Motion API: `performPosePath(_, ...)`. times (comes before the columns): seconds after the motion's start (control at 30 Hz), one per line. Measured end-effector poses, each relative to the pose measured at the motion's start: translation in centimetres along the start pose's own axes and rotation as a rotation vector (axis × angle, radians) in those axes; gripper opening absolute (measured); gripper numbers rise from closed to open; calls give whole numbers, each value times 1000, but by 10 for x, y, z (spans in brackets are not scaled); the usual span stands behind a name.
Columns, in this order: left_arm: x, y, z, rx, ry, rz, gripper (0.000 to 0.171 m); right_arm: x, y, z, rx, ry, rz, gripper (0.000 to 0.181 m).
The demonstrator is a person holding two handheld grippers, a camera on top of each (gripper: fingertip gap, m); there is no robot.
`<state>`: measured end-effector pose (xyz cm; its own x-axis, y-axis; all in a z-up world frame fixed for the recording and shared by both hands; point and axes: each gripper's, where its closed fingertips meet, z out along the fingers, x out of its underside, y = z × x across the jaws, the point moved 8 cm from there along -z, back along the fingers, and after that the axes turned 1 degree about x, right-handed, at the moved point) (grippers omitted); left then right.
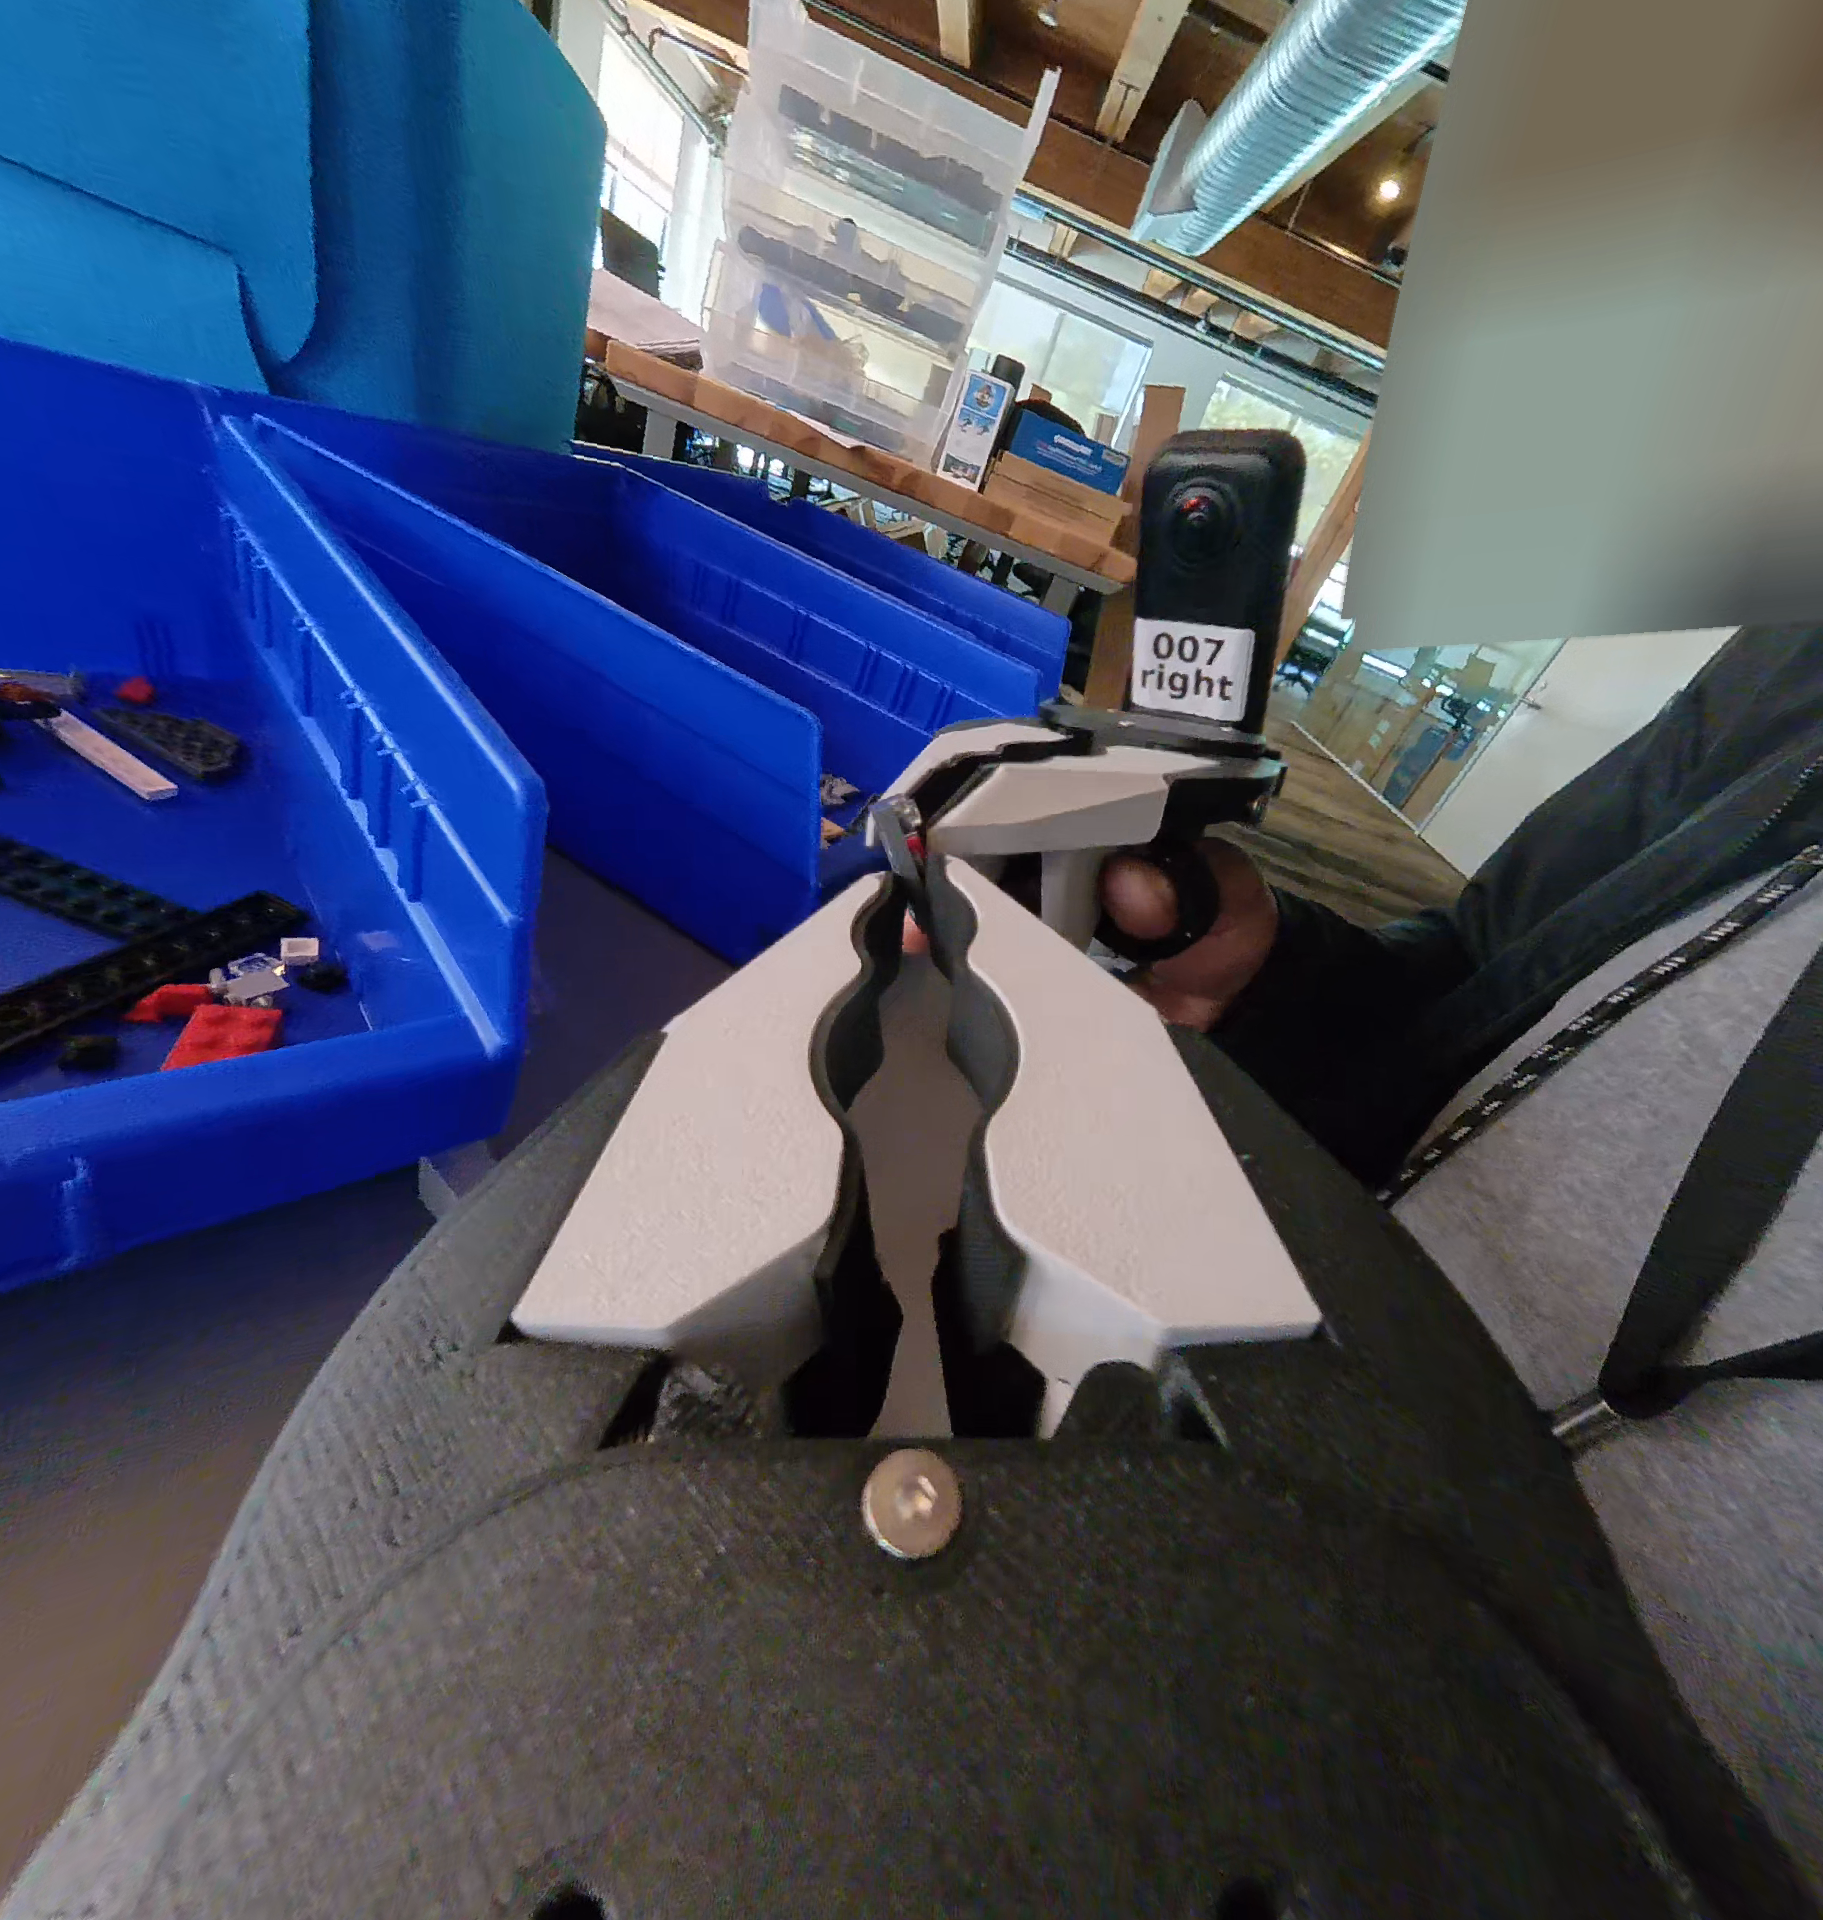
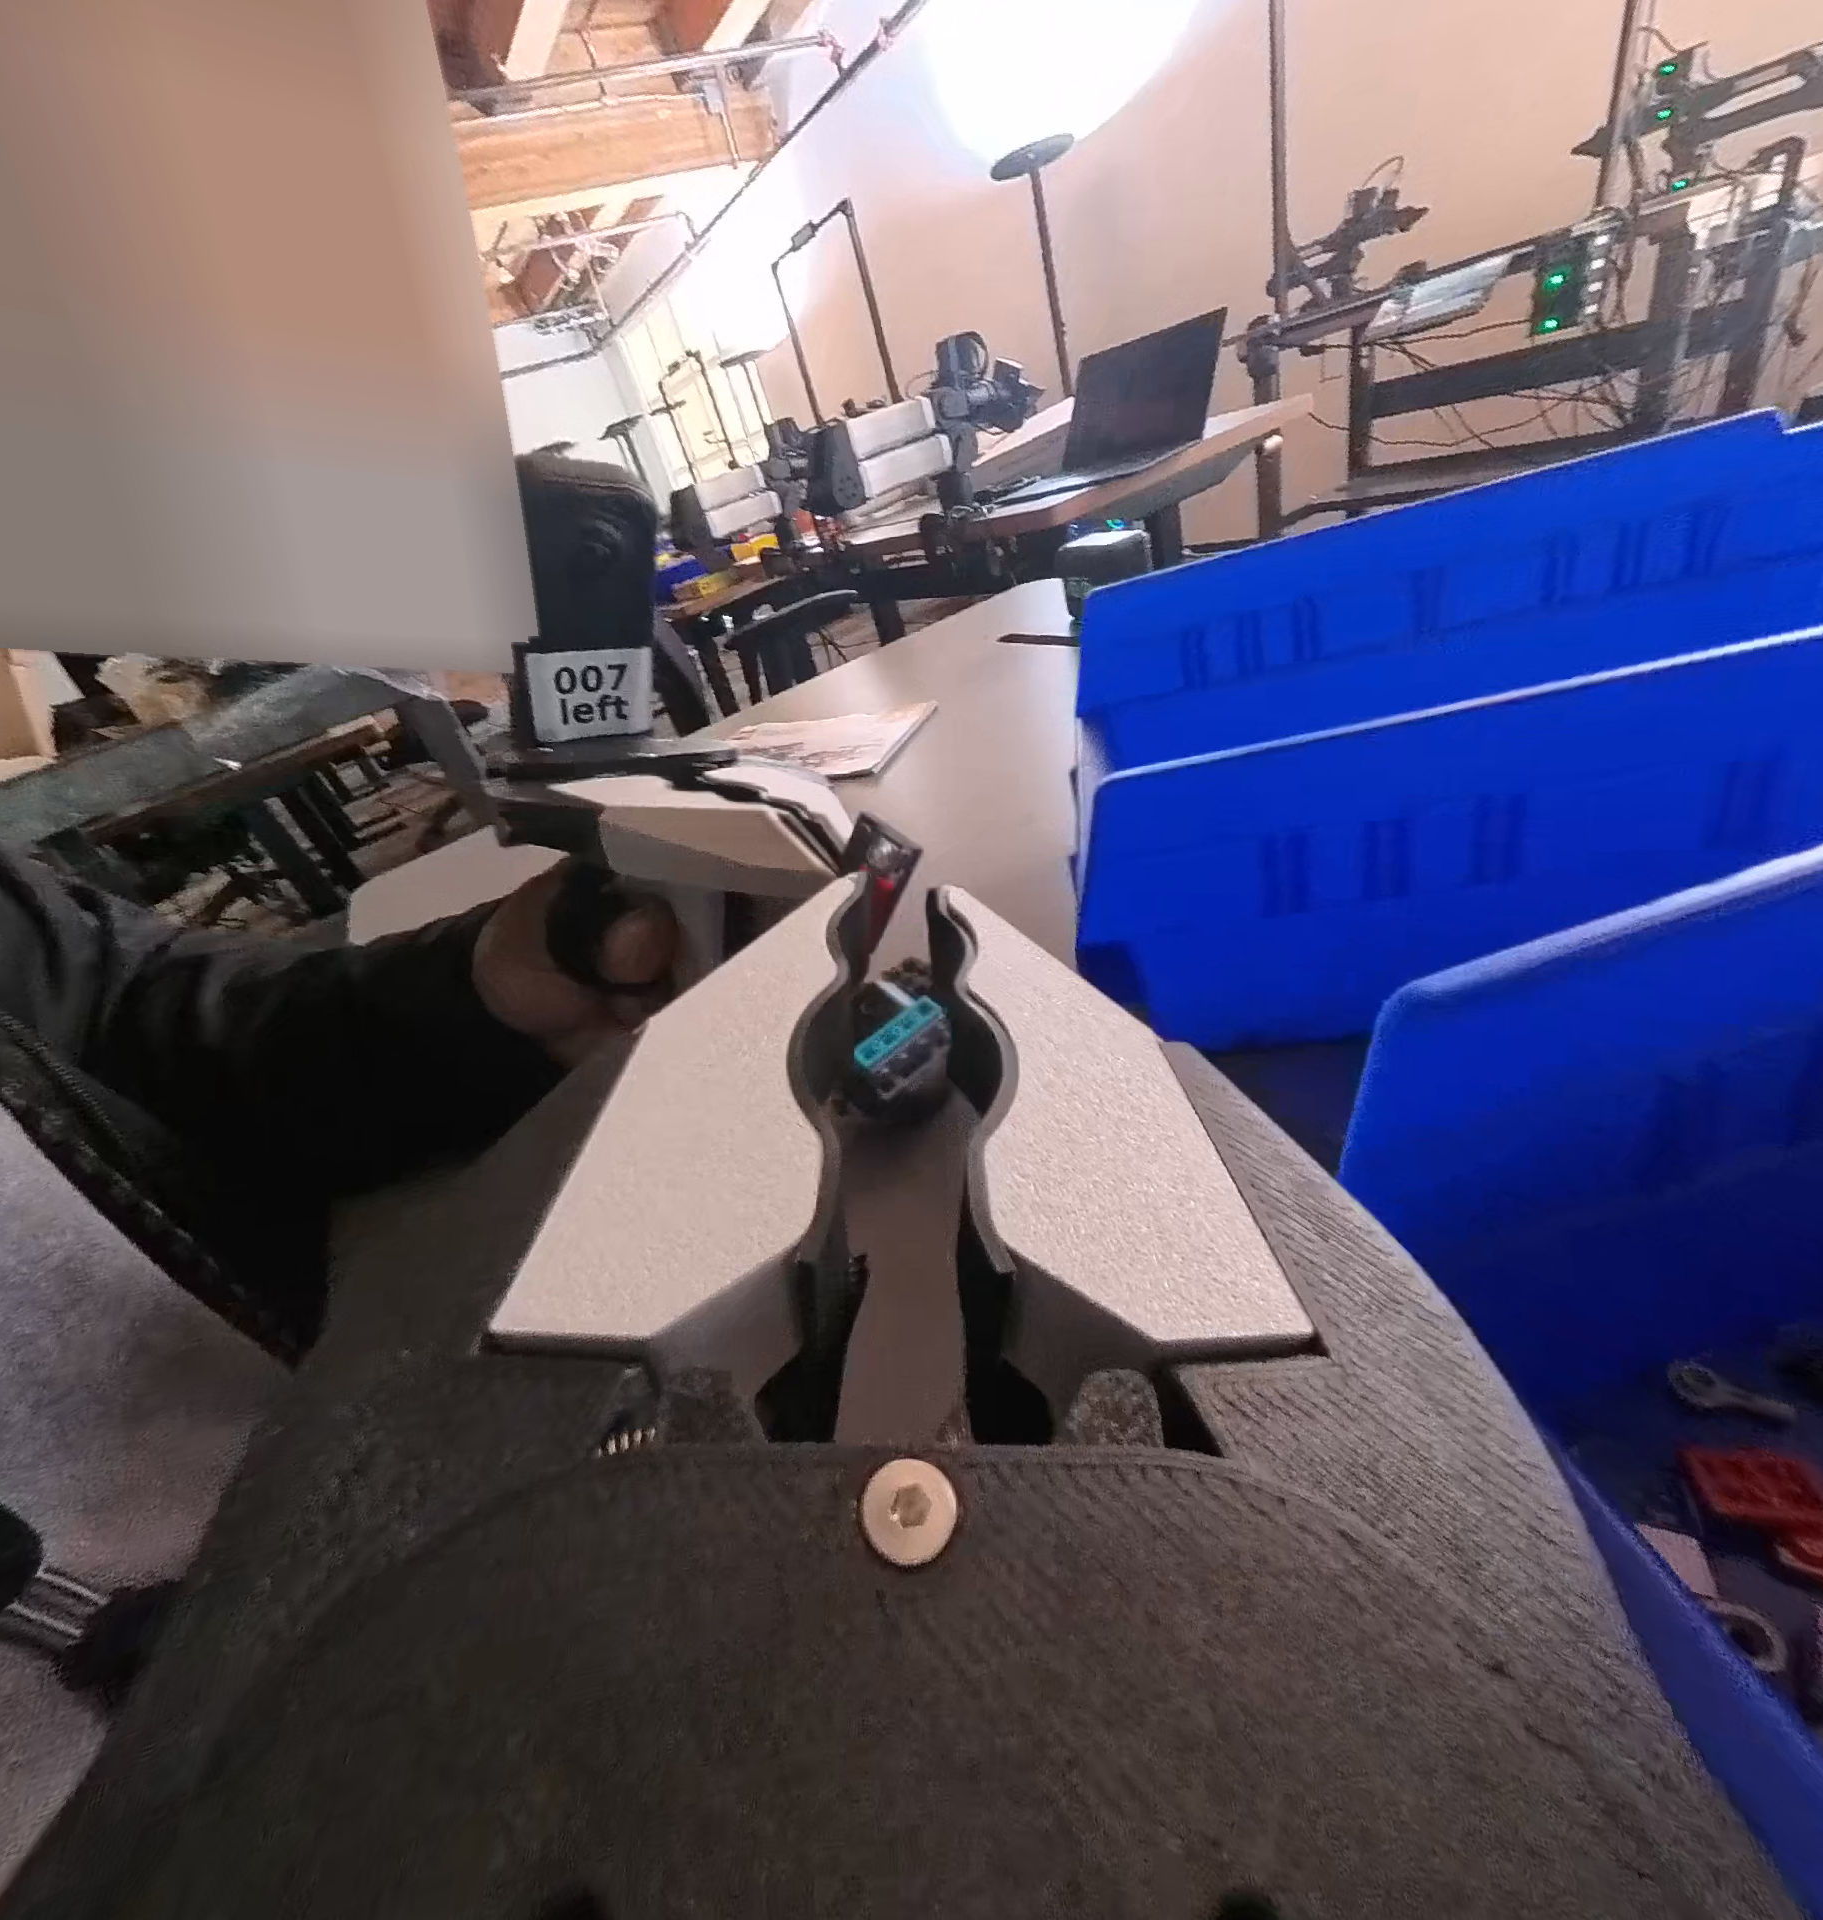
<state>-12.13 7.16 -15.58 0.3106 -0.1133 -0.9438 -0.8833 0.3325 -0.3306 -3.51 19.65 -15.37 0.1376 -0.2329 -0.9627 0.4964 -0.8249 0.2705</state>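
My left gripper [image 1: 919, 899] and right gripper [image 2: 891, 904] meet tip to tip in the air in front of a person's chest. The right gripper is shut on a small teal and black brick assembly [image 2: 896, 1049], which sits in the round hollow between its fingers. The left gripper [image 2: 853, 831] is shut on a thin black piece with a red mark [image 2: 881, 878], and that piece reaches in between the right gripper's fingertips. In the left wrist view the black piece [image 1: 933, 935] stands between my left fingers, with the right gripper [image 1: 891, 831] just beyond it.
A blue bin [image 1: 450, 935] to the left holds black beams, red plates and small white pieces. More blue bins [image 1: 678, 675] stand behind it and show in the right wrist view [image 2: 1406, 831]. The person's hands, dark sleeves and lanyard straps are close by. The tips of both grippers are at nearly the same place.
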Motion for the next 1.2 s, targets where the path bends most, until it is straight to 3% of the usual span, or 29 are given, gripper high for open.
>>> performPosePath(0.27,-3,7,-4,-44,-76,-95,5,5,11,8,103,42,-133,20)
performPosePath(0.53,2,7,0,-61,-81,-158,5,9,19,16,287,63,-388,20)
performPosePath(0.8,3,10,-1,9,-94,-258,5,9,24,15,292,87,-596,11)
performPosePath(0.97,1,6,-1,-23,-44,-128,5,7,20,12,200,93,-518,8)
performPosePath(1.2,-1,3,0,-60,-31,-43,5,6,9,9,59,66,-209,6)
